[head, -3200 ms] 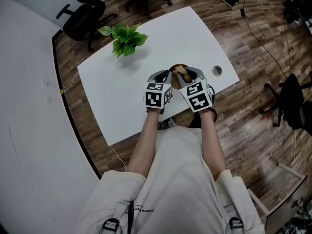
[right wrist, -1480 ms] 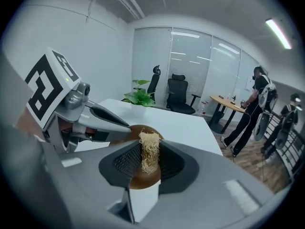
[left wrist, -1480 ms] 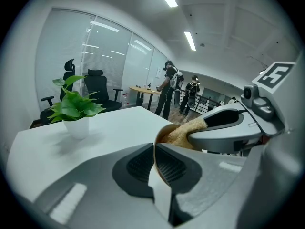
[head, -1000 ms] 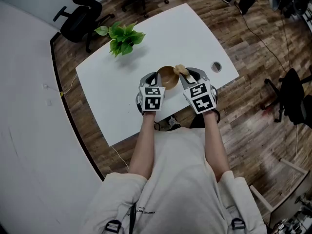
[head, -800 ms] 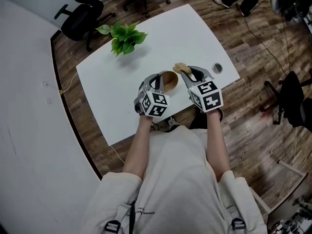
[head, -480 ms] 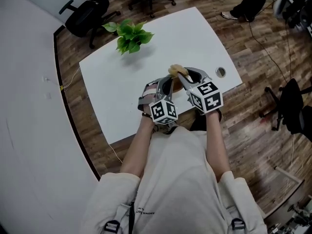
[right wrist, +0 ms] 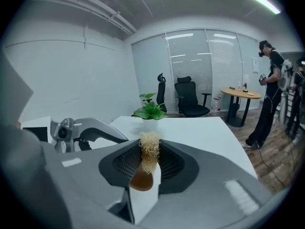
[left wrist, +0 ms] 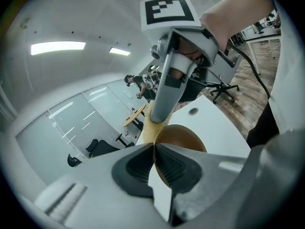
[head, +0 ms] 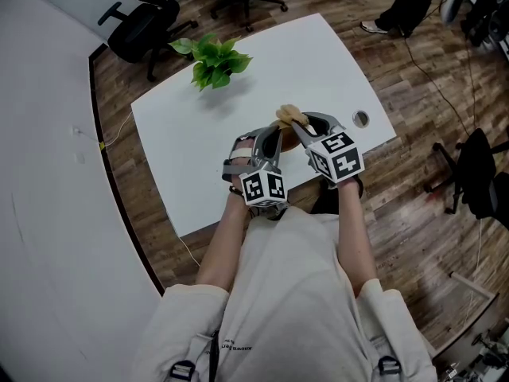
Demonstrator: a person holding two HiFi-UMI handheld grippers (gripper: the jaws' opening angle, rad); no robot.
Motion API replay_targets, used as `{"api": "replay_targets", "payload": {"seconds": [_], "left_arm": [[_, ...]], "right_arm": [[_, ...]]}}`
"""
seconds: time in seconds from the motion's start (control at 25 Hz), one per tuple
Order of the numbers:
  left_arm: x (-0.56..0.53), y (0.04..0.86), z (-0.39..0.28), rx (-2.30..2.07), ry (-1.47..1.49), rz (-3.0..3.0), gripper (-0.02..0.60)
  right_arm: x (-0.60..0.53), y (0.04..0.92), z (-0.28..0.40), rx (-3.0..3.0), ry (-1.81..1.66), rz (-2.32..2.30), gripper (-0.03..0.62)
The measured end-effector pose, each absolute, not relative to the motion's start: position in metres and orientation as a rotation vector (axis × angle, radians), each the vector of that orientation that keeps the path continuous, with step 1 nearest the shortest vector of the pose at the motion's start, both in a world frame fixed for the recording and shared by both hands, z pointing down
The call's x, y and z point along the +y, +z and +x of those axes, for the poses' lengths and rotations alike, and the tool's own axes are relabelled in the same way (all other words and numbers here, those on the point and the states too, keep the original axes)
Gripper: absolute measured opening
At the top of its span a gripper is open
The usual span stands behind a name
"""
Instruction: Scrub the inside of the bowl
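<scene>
Clamping one brown bowl [left wrist: 183, 136] by its rim, the left gripper [left wrist: 154, 152] keeps it by the white table's [head: 191, 165] near edge. The right gripper [right wrist: 145, 162] pinches one fibrous scrubber [right wrist: 149, 149], which sits at the bowl's far rim. One plant [head: 215, 60] stands near the far-left corner.

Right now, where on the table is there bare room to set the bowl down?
Bare: the wide stretch of table between the plant and the bowl, and the far right corner beyond the grommet hole. Crowded: the near edge, around the left gripper and right gripper.
</scene>
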State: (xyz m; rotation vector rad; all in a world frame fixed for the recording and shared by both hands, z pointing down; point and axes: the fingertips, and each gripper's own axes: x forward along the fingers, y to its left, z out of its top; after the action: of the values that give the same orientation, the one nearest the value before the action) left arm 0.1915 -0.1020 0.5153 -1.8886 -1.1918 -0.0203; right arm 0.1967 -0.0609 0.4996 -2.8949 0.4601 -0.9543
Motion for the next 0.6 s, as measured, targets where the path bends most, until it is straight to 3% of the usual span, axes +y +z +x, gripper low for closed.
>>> {"api": "replay_targets", "payload": {"seconds": [0.24,0.6], "left_arm": [[-0.106,0.492,0.195,-1.257,-0.002,-2.017,0.017],[-0.117,0.48,0.237,-1.343,-0.311,-2.421,0.015]], "right_arm": [[-0.038,0.507,0.187,0.392,-0.979,-2.872,0.117],[-0.032,0.508,0.18,0.392,-0.954,-2.855,0.115]]}}
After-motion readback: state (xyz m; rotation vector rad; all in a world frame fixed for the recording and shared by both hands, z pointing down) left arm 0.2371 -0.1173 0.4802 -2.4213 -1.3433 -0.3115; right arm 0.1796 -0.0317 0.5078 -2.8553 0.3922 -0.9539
